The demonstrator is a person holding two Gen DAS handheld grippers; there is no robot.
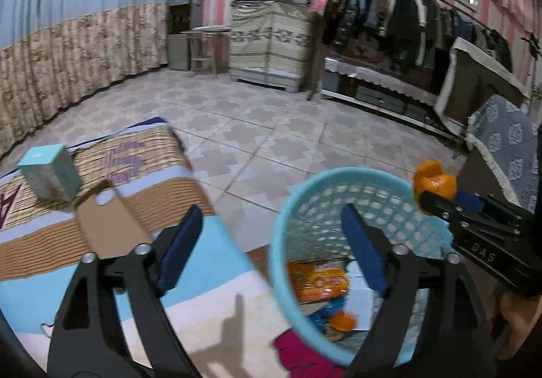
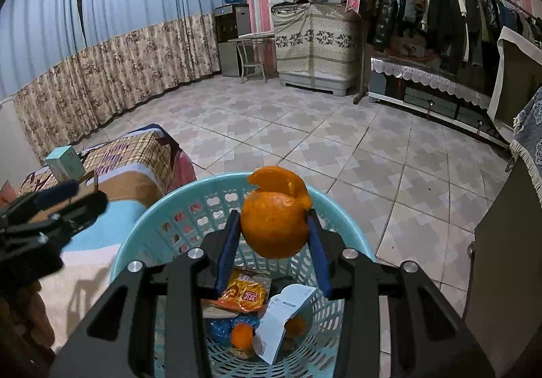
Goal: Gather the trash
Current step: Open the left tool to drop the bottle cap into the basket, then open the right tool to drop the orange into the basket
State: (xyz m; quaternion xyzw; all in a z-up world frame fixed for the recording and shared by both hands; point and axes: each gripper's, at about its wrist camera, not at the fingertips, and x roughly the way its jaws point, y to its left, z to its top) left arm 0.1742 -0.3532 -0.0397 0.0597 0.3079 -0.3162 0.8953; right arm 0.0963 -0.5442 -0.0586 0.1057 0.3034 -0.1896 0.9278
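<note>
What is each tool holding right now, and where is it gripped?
The right tool pinches the orange peel by its left and right sides, above the blue basket. The left tool is open and holds nothing.

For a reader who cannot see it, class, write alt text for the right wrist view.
The right gripper holds orange peel between its fingers above a blue basket containing a snack wrapper, paper and more peel. The left gripper is at the left over a striped blanket.
</note>
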